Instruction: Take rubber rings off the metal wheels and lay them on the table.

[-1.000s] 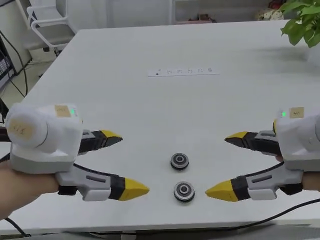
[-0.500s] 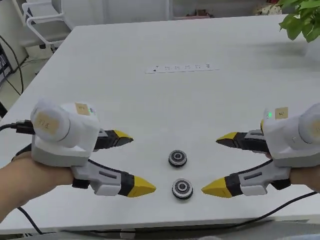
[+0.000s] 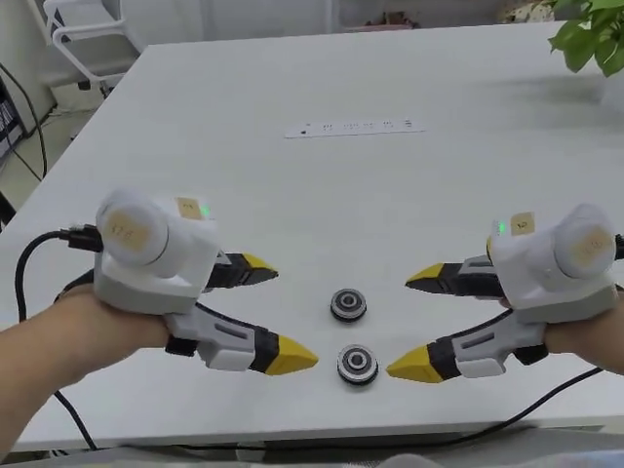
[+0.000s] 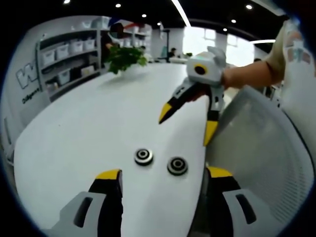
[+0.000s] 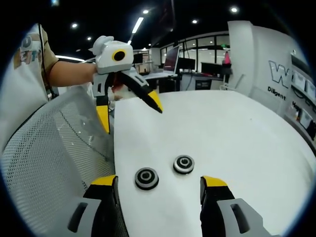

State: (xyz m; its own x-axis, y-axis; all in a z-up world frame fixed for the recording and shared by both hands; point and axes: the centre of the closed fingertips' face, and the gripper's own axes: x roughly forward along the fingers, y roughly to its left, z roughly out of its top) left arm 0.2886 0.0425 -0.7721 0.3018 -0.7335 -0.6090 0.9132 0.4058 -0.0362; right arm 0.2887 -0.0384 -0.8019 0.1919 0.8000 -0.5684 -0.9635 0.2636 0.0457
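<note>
Now my left gripper (image 3: 292, 314) and right gripper (image 3: 400, 325), both spread wide, flank the near wheel (image 3: 358, 365) and far wheel (image 3: 348, 305) on the table (image 3: 390, 195). Their rubber rings are hard to distinguish.

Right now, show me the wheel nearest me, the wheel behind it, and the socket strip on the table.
near wheel (image 3: 358, 365): head view, on its centre hub.
far wheel (image 3: 348, 305): head view, on its centre hub.
socket strip (image 3: 356, 128): head view, on the middle of its white face.
</note>
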